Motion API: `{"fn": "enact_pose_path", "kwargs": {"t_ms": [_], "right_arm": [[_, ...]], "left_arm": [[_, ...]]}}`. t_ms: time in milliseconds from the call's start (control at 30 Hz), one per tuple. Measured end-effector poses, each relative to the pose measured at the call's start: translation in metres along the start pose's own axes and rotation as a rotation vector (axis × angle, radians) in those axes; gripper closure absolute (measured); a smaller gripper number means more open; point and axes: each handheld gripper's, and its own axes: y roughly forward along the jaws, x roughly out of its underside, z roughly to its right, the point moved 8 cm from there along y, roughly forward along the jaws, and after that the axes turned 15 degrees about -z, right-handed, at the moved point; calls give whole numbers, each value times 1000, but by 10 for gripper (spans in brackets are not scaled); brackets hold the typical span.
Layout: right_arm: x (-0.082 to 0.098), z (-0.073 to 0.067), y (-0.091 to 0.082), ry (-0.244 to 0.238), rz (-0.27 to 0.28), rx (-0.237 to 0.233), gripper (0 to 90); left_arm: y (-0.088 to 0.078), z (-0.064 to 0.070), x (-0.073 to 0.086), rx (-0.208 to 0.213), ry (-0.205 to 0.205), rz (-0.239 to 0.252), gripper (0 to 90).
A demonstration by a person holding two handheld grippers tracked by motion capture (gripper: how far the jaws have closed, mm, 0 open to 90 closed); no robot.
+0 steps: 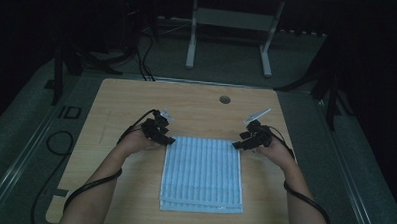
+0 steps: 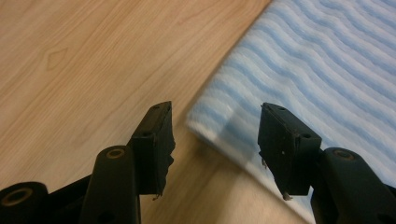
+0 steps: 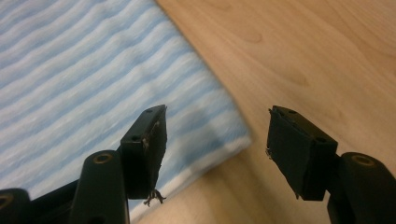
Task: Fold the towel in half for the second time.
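Note:
A folded blue-and-white striped cloth (image 1: 202, 172) lies flat on the wooden table (image 1: 136, 105), near the front edge. My left gripper (image 1: 168, 139) hovers at the cloth's far left corner, jaws apart; in the left gripper view that corner (image 2: 210, 126) lies between the open jaws, untouched. My right gripper (image 1: 237, 144) sits at the far right corner, also open. The right gripper view shows that corner (image 3: 224, 140) between its jaws, with no pad pressing on it. Both hands rest low over the table beside the cloth.
A round cable hole (image 1: 225, 99) sits in the table's far middle. Black cables (image 1: 60, 142) trail off the left side onto the floor. A white table frame (image 1: 229, 33) stands on the floor beyond. Bare wood surrounds the cloth on three sides.

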Motion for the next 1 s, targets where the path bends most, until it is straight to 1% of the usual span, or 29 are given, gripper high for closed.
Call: {"fn": "enact_pose_path", "kwargs": {"t_ms": [33,100,133,167,200,233,267,300,333,367,400,433,467,500,533,567,600,633,667,700,733,767,800,867,933,967,1000], "right_arm": [[-3,3,3,6,-4,17,378],[-5,6,8,17,-14,20,413],[-6,9,10,32,-22,36,420],[-7,11,14,39,-25,35,437],[-7,12,17,46,-32,42,463],[-7,16,20,74,-50,73,497],[-7,18,23,91,-66,71,522],[-6,19,26,95,-77,55,552],[-5,20,30,101,-102,67,586],[-4,20,32,103,-127,69,590],[-4,20,32,103,-127,69,590],[-4,18,34,97,-131,49,590],[-3,15,34,84,-135,37,720],[-3,13,34,84,-136,32,754],[-3,12,35,80,-138,33,776],[-3,11,35,76,-143,33,807],[-4,10,35,71,-150,35,832],[-5,10,34,64,-157,49,846],[-6,10,34,61,-166,56,855],[-6,10,34,61,-166,56,855],[-6,9,33,54,-174,63,858],[-7,9,32,49,-182,71,860],[-8,8,30,44,-183,79,862],[-9,8,29,43,-176,80,863],[-11,10,26,43,-166,80,864],[-13,11,22,48,-143,86,865],[-13,11,22,48,-143,86,865]], "left_arm": [[3,0,-1,-2,0,-6,462],[9,-1,-3,-18,11,-24,462],[12,-1,-5,-16,6,-26,462],[14,-1,-6,-10,10,-26,462],[16,-2,-6,-18,16,-24,462],[18,-3,-7,-22,14,-29,463],[21,-3,-8,-21,11,-33,462],[23,-3,-8,-23,12,-39,463],[25,-3,-8,-24,17,-44,463],[25,-3,-9,-12,12,-42,469],[25,-3,-9,-12,12,-42,477],[25,-3,-9,-12,12,-42,477],[25,-1,-8,4,17,-44,511],[25,-1,-7,8,15,-44,515],[25,0,-7,24,9,-45,538],[25,1,-6,31,11,-42,573],[25,1,-6,31,11,-42,590],[25,2,-6,33,19,-44,632],[24,4,-6,50,25,-50,684],[24,6,-6,57,35,-58,684],[23,7,-6,65,50,-67,725],[23,9,-6,76,60,-77,789],[22,9,-7,59,80,-84,836],[22,11,-7,55,90,-97,845],[20,9,-7,43,91,-99,852],[18,8,-7,24,91,-95,858],[16,5,-9,4,78,-84,858]]}}
